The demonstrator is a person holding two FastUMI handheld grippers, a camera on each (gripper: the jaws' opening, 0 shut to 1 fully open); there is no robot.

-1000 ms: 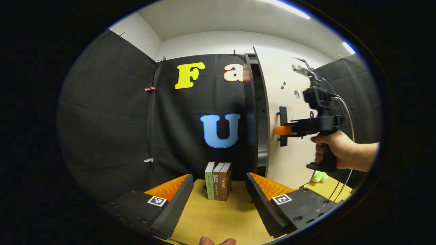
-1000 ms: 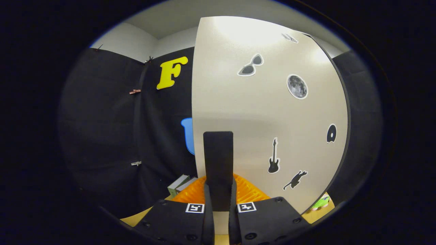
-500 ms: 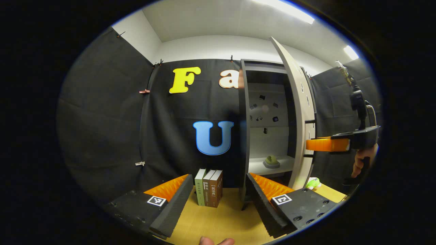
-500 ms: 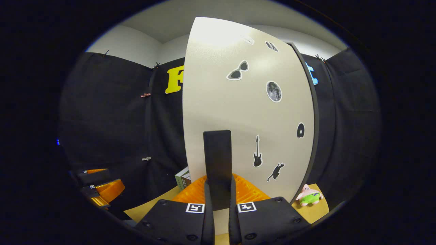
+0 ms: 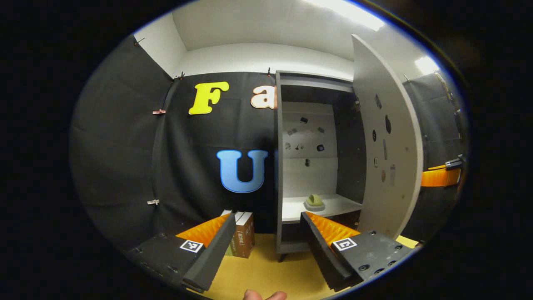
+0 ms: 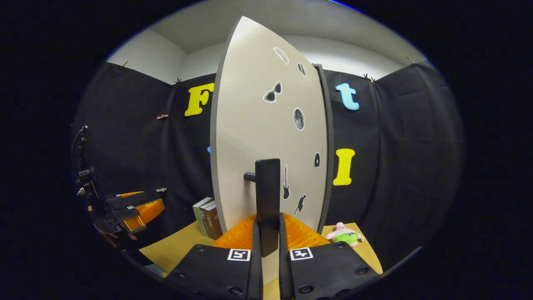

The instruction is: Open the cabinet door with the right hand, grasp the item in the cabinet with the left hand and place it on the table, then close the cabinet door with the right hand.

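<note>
Item point(image 5: 315, 201): small, low, olive-green piece on a pale grey base, details too small to resolve. It sits on the white shelf point(image 5: 333, 205) inside the cabinet point(image 5: 279, 166), toward the shelf's middle, clear of the side walls.

Counts: one item on the shelf; one cabinet door point(image 6: 266, 137), swung wide open, pale grey with several small dark stickers on its face; one black bar handle point(image 6: 267, 196); three books point(image 6: 207, 217) standing upright together near the back edge of the yellow table point(image 5: 262, 275), just left of the cabinet; one pink-and-green plush toy point(image 6: 344, 235) on the table near its right edge, beside the door's hinge side.

Right gripper point(image 6: 266, 246): both fingers pressed against the lower part of the door handle, clamped on it, pointing level at the door face.

Left gripper point(image 5: 266, 246): jaws spread wide with nothing between them, held level above the table's front edge, aimed at the cabinet opening, well apart from the item. A fingertip point(image 5: 265, 296) of the holding hand shows at the bottom of the left gripper view.
</note>
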